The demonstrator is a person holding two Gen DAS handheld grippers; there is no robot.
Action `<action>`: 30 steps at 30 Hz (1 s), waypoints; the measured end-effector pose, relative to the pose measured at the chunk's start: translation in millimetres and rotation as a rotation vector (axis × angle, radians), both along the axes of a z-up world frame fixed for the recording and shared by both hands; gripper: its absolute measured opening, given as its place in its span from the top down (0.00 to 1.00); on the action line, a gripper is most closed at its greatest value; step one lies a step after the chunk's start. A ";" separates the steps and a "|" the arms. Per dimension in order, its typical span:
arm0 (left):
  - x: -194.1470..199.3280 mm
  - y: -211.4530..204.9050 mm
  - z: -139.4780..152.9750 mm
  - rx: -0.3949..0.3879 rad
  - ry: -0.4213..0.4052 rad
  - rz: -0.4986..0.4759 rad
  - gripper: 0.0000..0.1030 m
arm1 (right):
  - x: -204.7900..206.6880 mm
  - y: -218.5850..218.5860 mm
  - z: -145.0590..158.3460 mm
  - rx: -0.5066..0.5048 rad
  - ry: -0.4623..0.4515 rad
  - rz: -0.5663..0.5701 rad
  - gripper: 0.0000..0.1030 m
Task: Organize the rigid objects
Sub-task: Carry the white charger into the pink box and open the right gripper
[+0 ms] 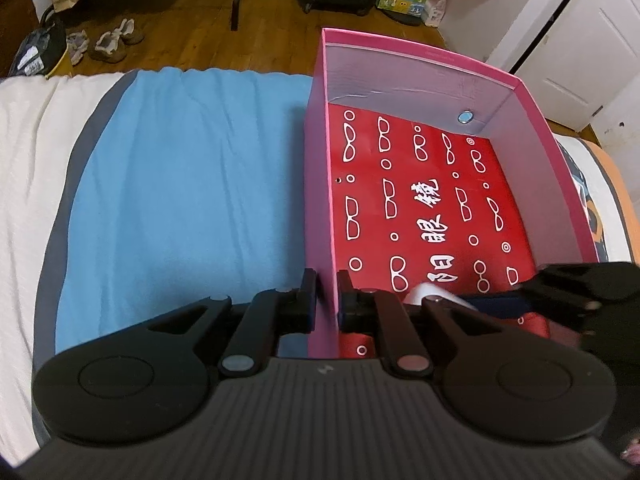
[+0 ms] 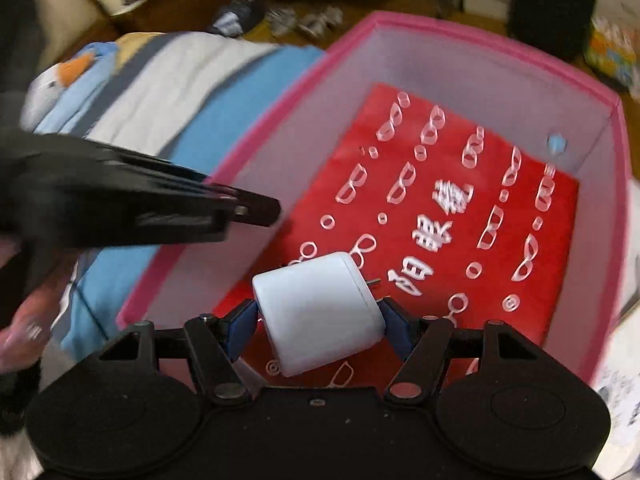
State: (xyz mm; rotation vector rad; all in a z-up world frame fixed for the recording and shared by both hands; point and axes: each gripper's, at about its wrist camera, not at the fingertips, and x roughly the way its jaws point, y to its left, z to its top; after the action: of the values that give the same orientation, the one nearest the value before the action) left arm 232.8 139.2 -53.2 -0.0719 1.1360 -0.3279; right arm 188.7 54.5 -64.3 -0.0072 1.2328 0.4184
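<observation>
A pink box point(image 1: 320, 168) stands on the bed, lined with a red cloth point(image 1: 432, 208) printed with white glasses. My left gripper point(image 1: 327, 296) is shut on the box's left wall, near its front corner. My right gripper point(image 2: 318, 320) is shut on a white plug adapter point(image 2: 316, 312) with metal prongs, held over the near end of the red cloth point(image 2: 460, 216) inside the pink box point(image 2: 256, 140). In the left wrist view the adapter point(image 1: 424, 294) and the right gripper point(image 1: 580, 292) show at the box's near right. The left gripper point(image 2: 256, 210) shows in the right wrist view.
A small blue round thing point(image 1: 465, 117) lies in the box's far right corner. A blue cloth point(image 1: 180, 184) covers the bed left of the box, with white bedding point(image 1: 24, 152) further left. Shoes point(image 1: 112, 42), bags and a dark case stand on the wooden floor beyond.
</observation>
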 end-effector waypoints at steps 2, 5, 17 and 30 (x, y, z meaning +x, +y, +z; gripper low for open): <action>-0.4 1.1 -1.0 -0.003 0.004 0.000 0.92 | 5.4 4.1 -9.8 -0.012 0.037 -0.028 0.30; 1.2 3.7 -1.6 -0.021 0.011 0.004 0.91 | 12.5 11.4 -11.5 -0.026 0.064 -0.052 0.30; 2.1 8.4 -2.6 -0.040 0.013 0.007 0.91 | 8.8 -12.0 16.6 0.131 0.118 -0.121 0.27; -1.3 3.6 2.1 -0.008 -0.003 0.008 0.92 | -100.3 -123.6 129.6 0.087 -0.364 -0.120 0.15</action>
State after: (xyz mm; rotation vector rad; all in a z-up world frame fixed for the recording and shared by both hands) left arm 231.4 142.8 -51.0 -0.0828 1.1316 -0.3257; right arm 88.4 -69.1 65.3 0.0620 0.8513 0.3480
